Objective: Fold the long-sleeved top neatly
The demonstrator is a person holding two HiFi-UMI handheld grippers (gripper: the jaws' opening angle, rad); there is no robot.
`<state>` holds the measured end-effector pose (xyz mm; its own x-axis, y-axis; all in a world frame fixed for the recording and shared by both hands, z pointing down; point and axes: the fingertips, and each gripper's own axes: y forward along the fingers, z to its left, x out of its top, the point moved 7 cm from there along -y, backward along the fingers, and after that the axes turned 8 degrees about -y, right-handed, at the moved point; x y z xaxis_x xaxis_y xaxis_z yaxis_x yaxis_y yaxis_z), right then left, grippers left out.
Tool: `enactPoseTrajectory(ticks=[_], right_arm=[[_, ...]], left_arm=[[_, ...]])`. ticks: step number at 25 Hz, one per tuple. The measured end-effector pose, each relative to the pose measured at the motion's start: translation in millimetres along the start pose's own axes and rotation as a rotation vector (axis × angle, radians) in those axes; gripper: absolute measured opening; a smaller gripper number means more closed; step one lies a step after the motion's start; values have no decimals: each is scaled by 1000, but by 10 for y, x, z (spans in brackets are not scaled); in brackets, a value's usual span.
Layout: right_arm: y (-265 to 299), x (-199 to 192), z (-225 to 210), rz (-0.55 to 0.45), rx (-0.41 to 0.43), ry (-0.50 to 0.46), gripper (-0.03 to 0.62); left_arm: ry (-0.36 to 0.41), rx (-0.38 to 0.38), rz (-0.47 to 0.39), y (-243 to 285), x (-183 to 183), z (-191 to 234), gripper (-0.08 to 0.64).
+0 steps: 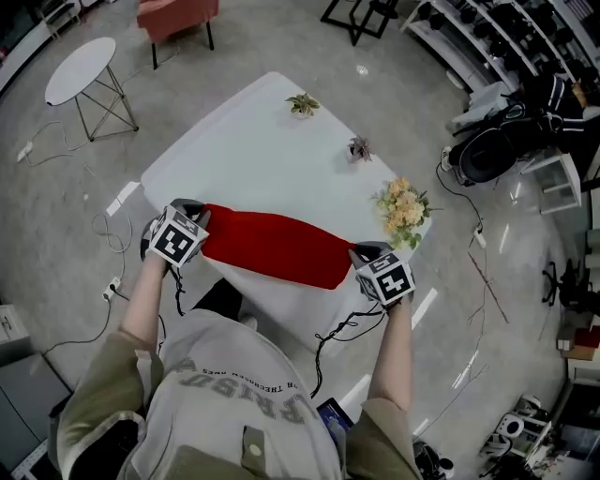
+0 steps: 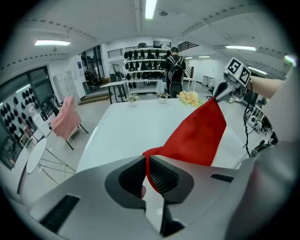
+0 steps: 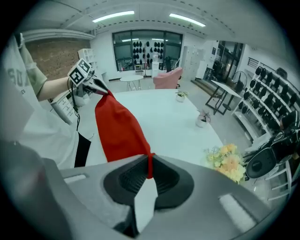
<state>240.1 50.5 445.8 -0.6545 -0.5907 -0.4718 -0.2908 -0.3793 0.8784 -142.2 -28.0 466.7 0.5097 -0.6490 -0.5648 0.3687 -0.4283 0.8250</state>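
Note:
The red long-sleeved top [image 1: 274, 247] hangs as a folded band stretched between my two grippers above the near edge of the white table [image 1: 267, 150]. My left gripper [image 1: 201, 228] is shut on the top's left end, and red cloth [image 2: 199, 133] is pinched between its dark pads. My right gripper [image 1: 356, 263] is shut on the right end, a thin fold of the top [image 3: 119, 129] caught between its pads. In the left gripper view the right gripper [image 2: 220, 93] shows at the far end of the cloth. The left gripper [image 3: 96, 86] shows likewise in the right gripper view.
Two small potted plants [image 1: 302, 104] [image 1: 360, 148] and a bunch of yellow flowers [image 1: 403, 212] stand along the table's far and right edges. A round white side table [image 1: 81, 71] and a pink chair [image 1: 176, 16] stand beyond. Cables [image 1: 108, 234] lie on the floor at the left.

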Motion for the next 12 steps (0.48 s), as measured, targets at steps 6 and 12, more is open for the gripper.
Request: enactPoseTrajectory(ticks=[6, 12], right_arm=[[591, 157, -554, 118, 6, 92, 26], [1097, 37, -796, 209, -19, 186, 28]], left_arm=[[-118, 20, 121, 650, 318, 368, 32], [-365, 69, 183, 1089, 277, 759, 121]])
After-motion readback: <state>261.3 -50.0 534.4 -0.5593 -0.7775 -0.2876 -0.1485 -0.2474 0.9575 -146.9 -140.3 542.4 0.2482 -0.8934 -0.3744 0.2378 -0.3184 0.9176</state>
